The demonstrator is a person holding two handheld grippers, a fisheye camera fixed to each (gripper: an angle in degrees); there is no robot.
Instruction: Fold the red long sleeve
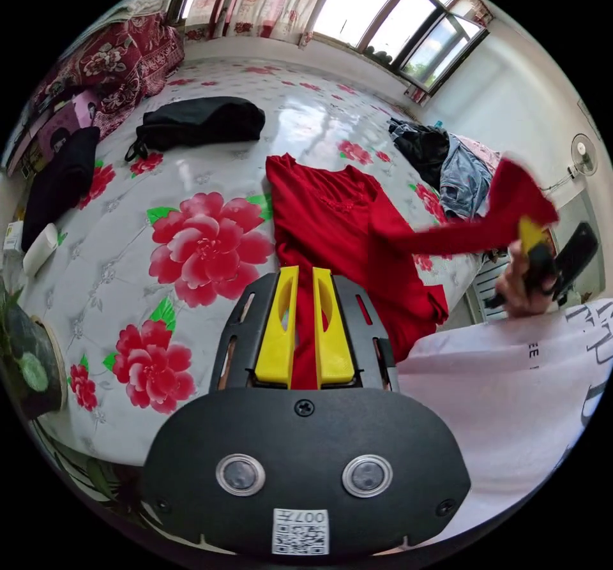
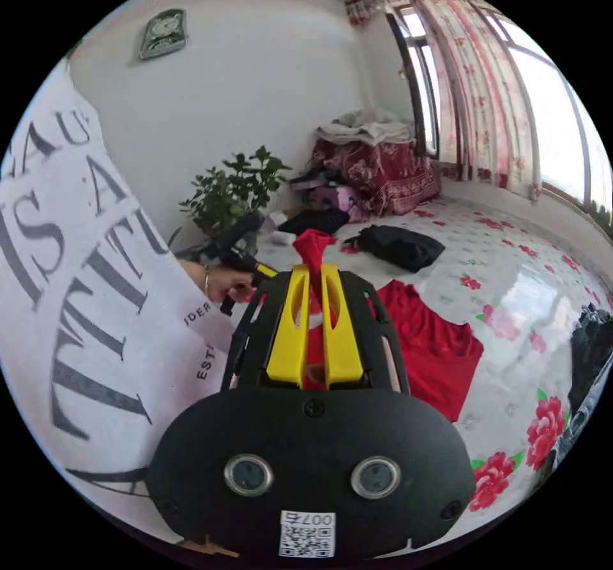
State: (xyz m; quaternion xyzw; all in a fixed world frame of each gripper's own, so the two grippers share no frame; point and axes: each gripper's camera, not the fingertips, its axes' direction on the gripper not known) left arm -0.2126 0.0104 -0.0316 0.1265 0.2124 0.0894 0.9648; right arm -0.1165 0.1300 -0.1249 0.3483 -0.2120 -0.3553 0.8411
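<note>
Jaws of our left gripper [image 1: 305, 273] sit nearly closed on the hem of the red long sleeve [image 1: 332, 225], which spreads toward twelve o'clock over the floral bed cover [image 1: 191, 251], while our right gripper [image 2: 313, 270] pinches a raised sleeve, seen at three o'clock beside our white shirt [image 1: 504, 378].

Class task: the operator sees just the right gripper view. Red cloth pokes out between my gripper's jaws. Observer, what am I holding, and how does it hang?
Observer: A sleeve of the red shirt, pulled up off the bed by the right gripper.
Operator: Is the other gripper holding anything?
Observer: Yes, the left gripper is closed on the shirt's near edge.
Operator: What lies beyond the shirt?
Observer: A heap of dark and denim clothes at the bed's far edge.
</note>
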